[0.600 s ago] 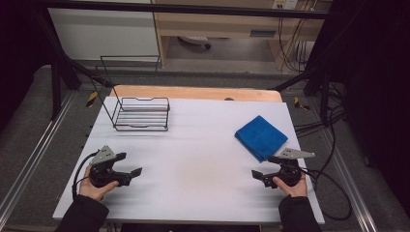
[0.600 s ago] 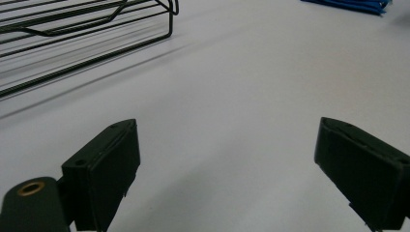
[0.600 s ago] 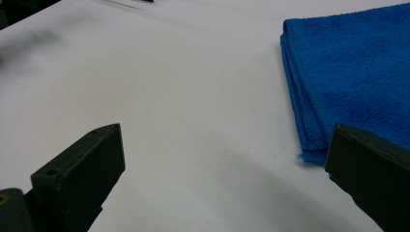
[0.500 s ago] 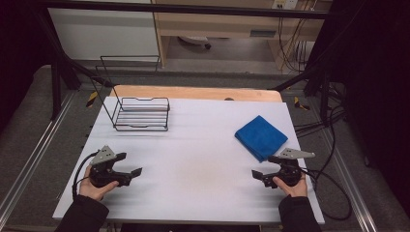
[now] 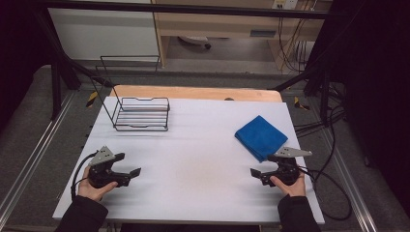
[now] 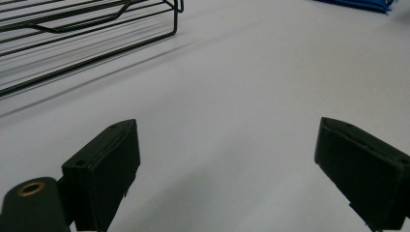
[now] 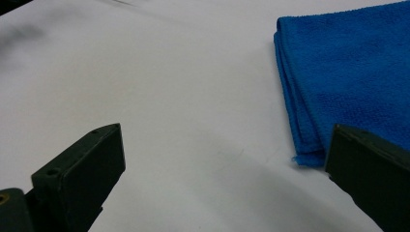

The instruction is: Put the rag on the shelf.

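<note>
Nothing looks begun: the folded blue cloth (image 5: 261,137) lies untouched at the table's (image 5: 203,193) right side just beyond the right gripper (image 5: 258,173), the left gripper (image 5: 133,173) rests near, both gaping and empty, the wire basket (image 5: 141,114) far off.

White table, two things on it

My table (image 5: 193,169) has a white top with a strip of bare wood along its far edge. A black wire rack (image 5: 141,114) stands at the far left. A folded blue cloth (image 5: 261,137) lies flat on the right side, well apart from the rack. The wide middle between them is plain white.
</note>
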Demonstrator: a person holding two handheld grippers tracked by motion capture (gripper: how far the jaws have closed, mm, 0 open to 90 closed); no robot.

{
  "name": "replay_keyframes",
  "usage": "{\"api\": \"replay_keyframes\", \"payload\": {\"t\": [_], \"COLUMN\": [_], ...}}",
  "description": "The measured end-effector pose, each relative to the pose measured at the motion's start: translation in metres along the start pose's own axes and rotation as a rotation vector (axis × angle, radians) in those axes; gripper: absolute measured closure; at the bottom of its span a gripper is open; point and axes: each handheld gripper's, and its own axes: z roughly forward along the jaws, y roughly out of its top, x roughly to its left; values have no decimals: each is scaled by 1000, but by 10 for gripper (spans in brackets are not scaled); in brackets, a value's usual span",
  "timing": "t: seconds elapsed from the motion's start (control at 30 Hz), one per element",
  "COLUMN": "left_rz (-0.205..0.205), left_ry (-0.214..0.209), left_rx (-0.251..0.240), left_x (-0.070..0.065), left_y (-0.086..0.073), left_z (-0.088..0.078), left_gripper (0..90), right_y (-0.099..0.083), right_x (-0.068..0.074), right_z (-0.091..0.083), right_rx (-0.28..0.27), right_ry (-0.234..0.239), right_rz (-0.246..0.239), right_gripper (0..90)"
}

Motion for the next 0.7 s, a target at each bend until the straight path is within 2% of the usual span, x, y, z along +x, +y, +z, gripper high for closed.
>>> {"api": "replay_keyframes", "payload": {"t": [0.23,0.33,0.47,0.5,0.6,0.7], "left_rz": [-3,-8,-5,-5,-1,0], "left_ry": [8,12,12,12,13,12], "left_rx": [0,1,2,2,4,9], "left_x": [0,1,0,0,0,0], "left_y": [0,-1,0,0,0,0], "left_z": [-1,0,0,0,0,0], "left_gripper": [88,87,87,88,88,89], "right_y": [8,11,17,21,25,28], "right_x": [-3,-7,-11,-14,-18,-27], "right_z": [9,12,15,18,22,32], "right_rx": [43,39,39,52,66,88], "right_ry": [-78,-99,-112,-122,-128,-156], "right_rz": [-6,-9,-24,-23,-26,-29], "right_gripper": [43,78,142,200,250,336]}}
